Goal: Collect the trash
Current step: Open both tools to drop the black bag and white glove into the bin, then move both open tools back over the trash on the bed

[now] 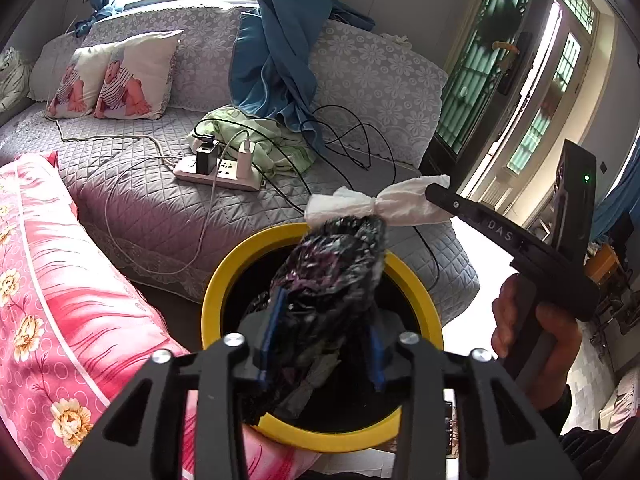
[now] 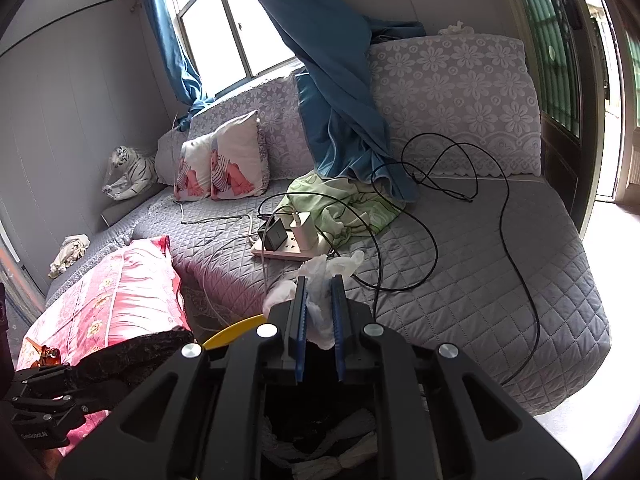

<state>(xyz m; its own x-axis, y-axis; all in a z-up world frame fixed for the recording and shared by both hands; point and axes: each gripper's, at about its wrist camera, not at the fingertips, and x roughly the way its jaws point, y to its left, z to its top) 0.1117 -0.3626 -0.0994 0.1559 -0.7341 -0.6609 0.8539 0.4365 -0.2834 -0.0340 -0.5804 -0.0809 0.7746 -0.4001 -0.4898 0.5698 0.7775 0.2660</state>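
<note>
The left gripper (image 1: pixel 320 344) hangs over the yellow bin (image 1: pixel 224 280); its fingers stand apart, loose around a dark crumpled wrapper (image 1: pixel 332 264) not yet dropped; the right gripper (image 2: pixel 319 320) has its fingers clenched on a white tissue (image 1: pixel 380 202) beside the bin; both pieces remain to be deposited; the sofa (image 2: pixel 480 280) shows no further obvious trash.

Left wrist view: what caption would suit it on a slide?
Crumpled dark wrapper between left fingers over yellow-rimmed bin, white tissue pinched alongside.
</note>
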